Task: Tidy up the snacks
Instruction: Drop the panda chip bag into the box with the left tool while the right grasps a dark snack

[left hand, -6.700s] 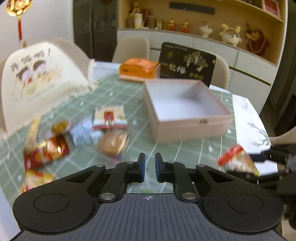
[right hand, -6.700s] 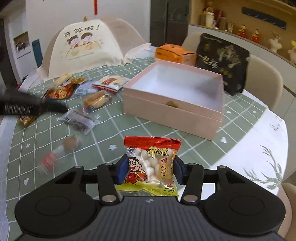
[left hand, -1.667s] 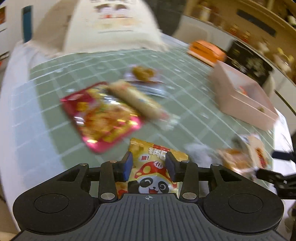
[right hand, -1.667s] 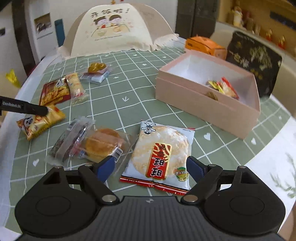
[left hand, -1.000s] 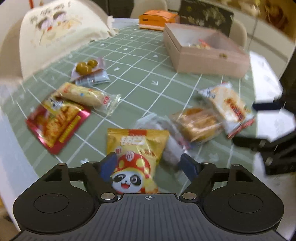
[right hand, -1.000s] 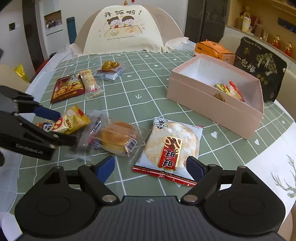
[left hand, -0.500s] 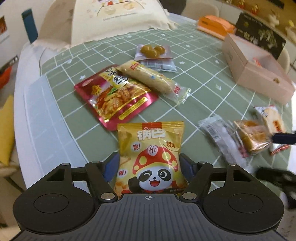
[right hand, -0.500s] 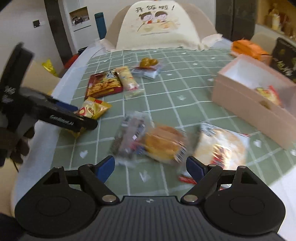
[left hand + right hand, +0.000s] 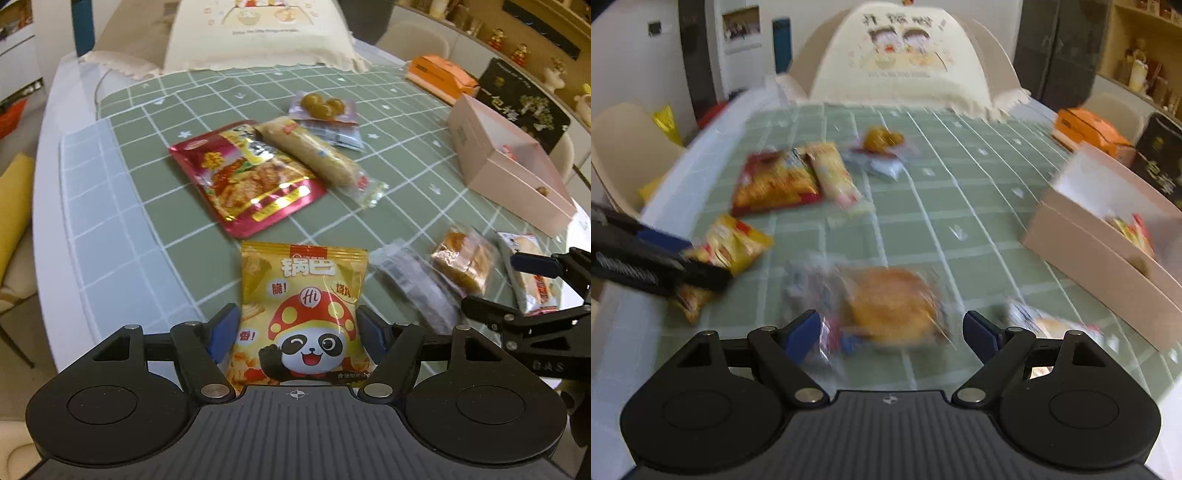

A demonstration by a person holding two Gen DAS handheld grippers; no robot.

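Note:
My left gripper (image 9: 299,334) is open around a yellow panda snack bag (image 9: 301,310) that lies on the green tablecloth, one finger at each side of it. My right gripper (image 9: 892,336) is open just above a wrapped round cake (image 9: 892,304), blurred by motion. The pink open box (image 9: 1108,229) stands at the right with a snack packet inside. The box also shows in the left wrist view (image 9: 513,166). A red pouch (image 9: 245,177), a long wrapped roll (image 9: 317,155) and a packet of yellow balls (image 9: 323,107) lie further back.
A rice cracker packet (image 9: 532,273) and a clear dark packet (image 9: 417,288) lie beside the cake. A cream food cover (image 9: 905,55) stands at the table's far end. An orange box (image 9: 439,79) and a black bag (image 9: 524,110) stand behind the pink box.
My left gripper has moved in over the yellow panda bag, fingers closer to its sides. My right gripper has swung left and down from the rice cracker to the round cake.

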